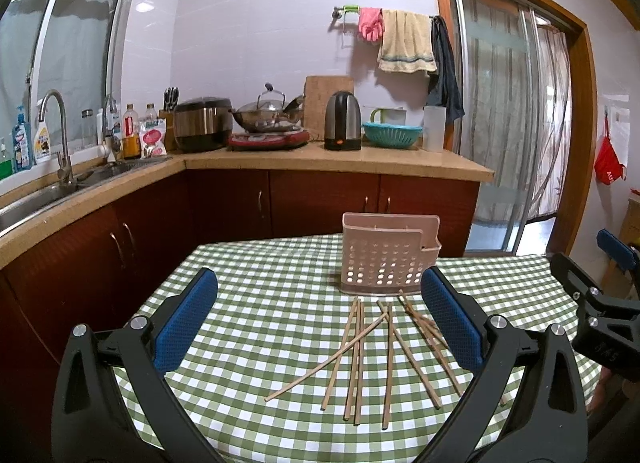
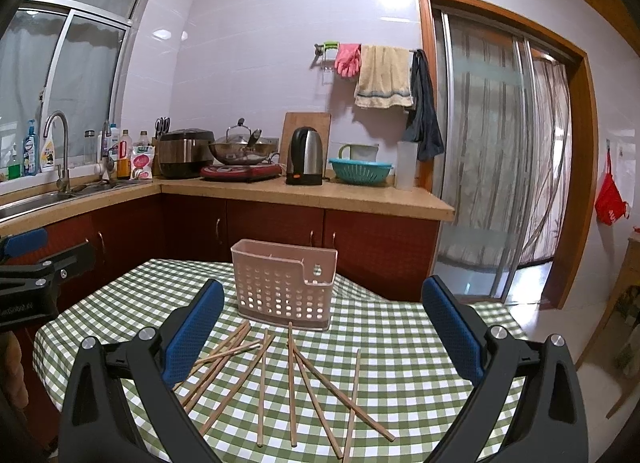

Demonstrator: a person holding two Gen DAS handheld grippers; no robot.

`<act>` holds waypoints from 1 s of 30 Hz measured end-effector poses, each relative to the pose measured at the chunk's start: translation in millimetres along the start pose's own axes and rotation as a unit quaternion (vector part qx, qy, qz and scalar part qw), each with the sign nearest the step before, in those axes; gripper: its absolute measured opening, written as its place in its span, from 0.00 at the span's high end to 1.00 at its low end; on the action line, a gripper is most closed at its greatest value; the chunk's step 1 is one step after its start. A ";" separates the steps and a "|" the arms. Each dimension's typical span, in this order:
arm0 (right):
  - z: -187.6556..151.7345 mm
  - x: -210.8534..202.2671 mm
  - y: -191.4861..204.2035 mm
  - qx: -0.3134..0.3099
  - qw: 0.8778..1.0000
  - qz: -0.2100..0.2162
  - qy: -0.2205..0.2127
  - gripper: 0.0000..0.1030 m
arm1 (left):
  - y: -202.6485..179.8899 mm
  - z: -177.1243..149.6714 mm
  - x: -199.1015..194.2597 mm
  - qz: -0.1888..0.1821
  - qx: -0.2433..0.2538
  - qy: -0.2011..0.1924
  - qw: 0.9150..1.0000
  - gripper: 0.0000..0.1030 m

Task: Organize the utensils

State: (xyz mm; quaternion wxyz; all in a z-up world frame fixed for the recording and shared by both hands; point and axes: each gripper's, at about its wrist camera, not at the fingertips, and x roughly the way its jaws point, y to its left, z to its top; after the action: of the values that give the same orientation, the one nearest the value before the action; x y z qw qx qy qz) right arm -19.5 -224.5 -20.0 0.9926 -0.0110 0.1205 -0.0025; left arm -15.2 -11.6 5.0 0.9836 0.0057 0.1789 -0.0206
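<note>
Chopsticks [image 1: 360,355] loose before unlabelled pink holder [image 1: 388,259] on checked tablecloth [image 1: 256,287]

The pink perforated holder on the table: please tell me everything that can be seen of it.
The pale pink plastic utensil holder is a rectangular box, open at the top, with rows of round holes through its front wall. Its back wall rises higher than the front, and a smaller, lower compartment sits at its right end. It stands upright on the green-and-white checked tablecloth, towards the far edge of the table. It looks empty as far as the holes show. The loose wooden chopsticks lie just in front of it; whether any of them touch its base is unclear.
</note>
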 end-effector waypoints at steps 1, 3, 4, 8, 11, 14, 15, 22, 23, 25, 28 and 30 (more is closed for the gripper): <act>-3.2 3.1 -2.4 0.004 1.000 0.006 0.003 0.06 | 1.1 -3.1 7.6 0.000 0.000 0.007 1.000 0.04; -13.1 11.6 -5.8 0.008 1.000 0.017 0.013 0.06 | 4.7 -9.5 18.0 0.003 0.002 0.015 1.000 0.04; -19.4 17.0 -6.8 0.007 1.000 0.019 0.021 0.06 | 7.9 -15.4 27.0 0.007 0.004 0.022 1.000 0.04; -48.5 39.6 -7.5 -0.003 0.999 0.015 0.051 0.06 | 18.1 -40.9 62.9 0.020 0.014 0.059 0.998 0.04; -74.5 54.9 -9.4 0.000 0.997 0.028 0.075 0.07 | 27.0 -64.3 82.7 0.028 0.014 0.084 0.996 0.04; -95.3 61.9 -6.6 -0.010 0.996 0.037 0.083 0.07 | 35.4 -87.4 98.5 0.041 0.029 0.092 0.995 0.04; -101.0 62.9 -4.3 -0.015 0.996 0.040 0.084 0.07 | 37.4 -93.3 102.3 0.045 0.035 0.093 0.994 0.04; -135.0 81.7 7.9 -0.029 0.988 0.088 0.127 0.47 | 50.8 -127.1 126.0 0.048 0.059 0.115 0.990 0.09; -138.3 84.8 8.9 -0.029 0.986 0.092 0.135 0.47 | 50.8 -130.8 127.6 0.047 0.060 0.116 0.990 0.11; -144.9 89.3 9.4 -0.024 0.984 0.098 0.146 0.48 | 53.6 -133.9 132.0 0.041 0.056 0.123 0.990 0.15; -152.6 93.5 10.5 -0.020 0.981 0.103 0.160 0.55 | 55.4 -136.3 135.6 0.038 0.052 0.126 0.990 0.19; -157.7 97.8 10.7 -0.018 0.978 0.110 0.175 0.62 | 55.2 -136.6 140.0 0.030 0.052 0.138 0.989 0.25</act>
State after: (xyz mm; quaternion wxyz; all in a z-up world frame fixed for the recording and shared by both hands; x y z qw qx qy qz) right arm 37.8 -217.8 -196.7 0.9501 -0.0155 0.2928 0.1065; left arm 70.1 40.6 -172.0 0.9482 0.0650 0.3110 0.0008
